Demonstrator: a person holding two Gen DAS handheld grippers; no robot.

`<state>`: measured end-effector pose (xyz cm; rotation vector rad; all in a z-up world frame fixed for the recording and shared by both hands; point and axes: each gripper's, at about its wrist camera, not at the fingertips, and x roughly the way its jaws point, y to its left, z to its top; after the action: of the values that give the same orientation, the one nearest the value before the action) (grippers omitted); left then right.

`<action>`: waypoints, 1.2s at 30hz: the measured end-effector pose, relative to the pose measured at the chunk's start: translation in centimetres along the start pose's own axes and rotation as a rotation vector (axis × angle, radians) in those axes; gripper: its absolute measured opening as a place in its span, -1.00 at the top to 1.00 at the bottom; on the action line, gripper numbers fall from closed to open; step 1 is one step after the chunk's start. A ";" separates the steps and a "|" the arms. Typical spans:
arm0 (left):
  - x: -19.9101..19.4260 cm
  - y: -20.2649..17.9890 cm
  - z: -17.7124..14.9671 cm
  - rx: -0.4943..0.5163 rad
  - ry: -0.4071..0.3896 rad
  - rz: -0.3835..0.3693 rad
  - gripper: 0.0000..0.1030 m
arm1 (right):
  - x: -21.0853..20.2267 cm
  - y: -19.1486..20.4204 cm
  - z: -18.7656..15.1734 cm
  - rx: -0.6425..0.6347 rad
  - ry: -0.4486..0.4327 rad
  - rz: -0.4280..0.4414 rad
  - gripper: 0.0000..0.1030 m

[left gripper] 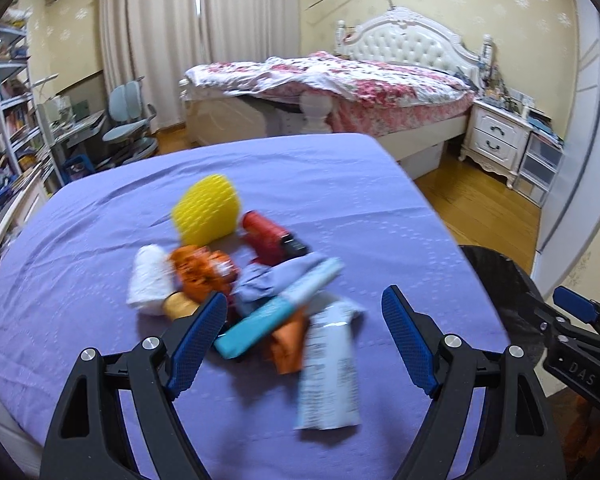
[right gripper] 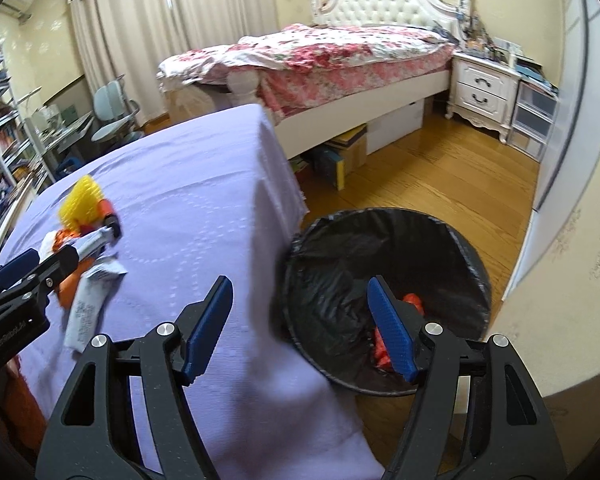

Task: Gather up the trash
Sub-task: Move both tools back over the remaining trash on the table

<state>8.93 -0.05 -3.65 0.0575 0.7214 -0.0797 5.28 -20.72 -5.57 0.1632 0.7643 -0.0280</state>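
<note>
Left gripper [left gripper: 304, 336] spread wide, empty, over trash pile [left gripper: 256, 292] mid-table; right gripper [right gripper: 300, 328] wide, empty, above bin [right gripper: 472, 256] beside table edge.

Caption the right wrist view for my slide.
Open right gripper above black-lined round trash bin holding an orange wrapper.

We see a purple-clothed tabletop [left gripper: 100, 240] bearing a trash heap [left gripper: 256, 288]; the lined bin [right gripper: 452, 248] stands on the wooden floor [right gripper: 440, 172].
</note>
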 end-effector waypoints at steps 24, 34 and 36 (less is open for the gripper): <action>-0.4 11.6 -4.0 -0.181 0.051 0.137 -0.54 | 2.2 14.7 -1.3 -0.241 0.110 0.164 -0.33; 0.1 11.8 -4.4 -0.185 0.065 0.132 -0.54 | 3.1 13.4 -0.9 -0.208 0.123 0.121 -0.28; 0.2 11.6 -4.4 -0.181 0.069 0.131 -0.55 | 3.3 13.6 -0.8 -0.217 0.121 0.124 -0.28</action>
<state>7.22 11.79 -6.76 -0.0655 0.7893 0.1132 8.25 -7.08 -6.51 0.0051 0.8714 0.1834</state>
